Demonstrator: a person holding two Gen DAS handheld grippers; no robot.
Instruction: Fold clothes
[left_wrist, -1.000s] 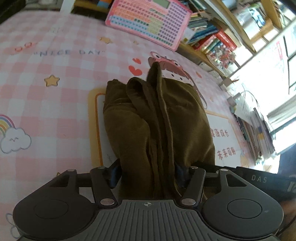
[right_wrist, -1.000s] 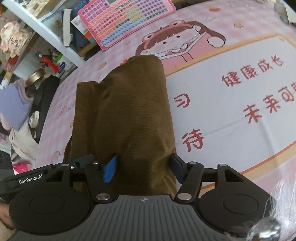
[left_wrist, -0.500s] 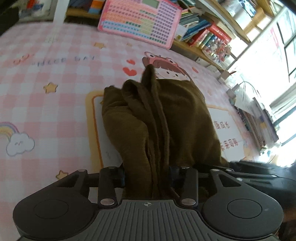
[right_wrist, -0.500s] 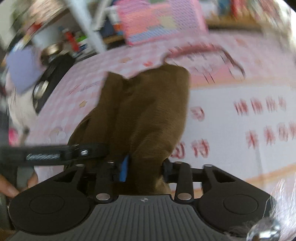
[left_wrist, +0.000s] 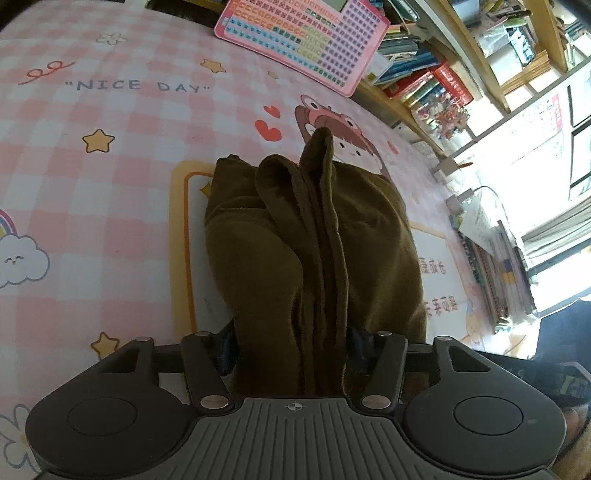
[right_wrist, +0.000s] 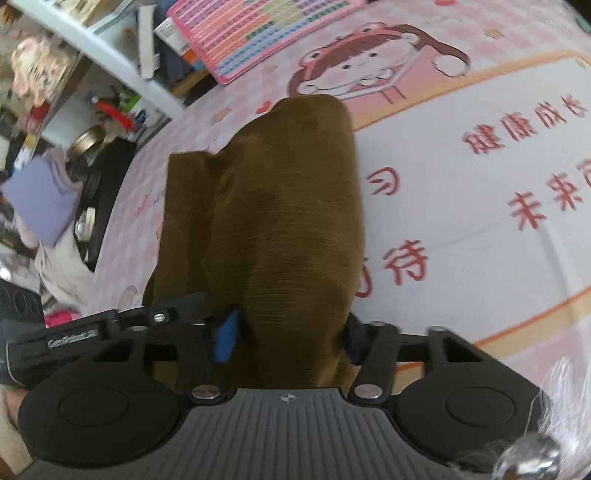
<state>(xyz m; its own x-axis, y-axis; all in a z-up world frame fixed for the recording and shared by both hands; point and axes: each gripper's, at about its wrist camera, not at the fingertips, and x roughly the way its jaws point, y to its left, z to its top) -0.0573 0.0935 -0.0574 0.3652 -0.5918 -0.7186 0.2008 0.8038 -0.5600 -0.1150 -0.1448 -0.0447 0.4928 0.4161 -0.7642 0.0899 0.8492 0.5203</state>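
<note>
Pink cartoon bed sheet (left_wrist: 110, 206) beneath; left gripper (left_wrist: 291, 350) and right gripper (right_wrist: 291, 332) just closing, fingers pinching bunched brown garment (left_wrist: 314, 240); could slip loose, unfolding layers.

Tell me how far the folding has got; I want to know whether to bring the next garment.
Done: the brown garment already lies gathered in several layers on the pink cartoon mat. In hand: the left gripper and right gripper have both just been closing, and each now pinches the near edge of the bundle. Left: it looks lumpy, with one flap standing up, so probably a last fold and smoothing. Wait a bit.
</note>
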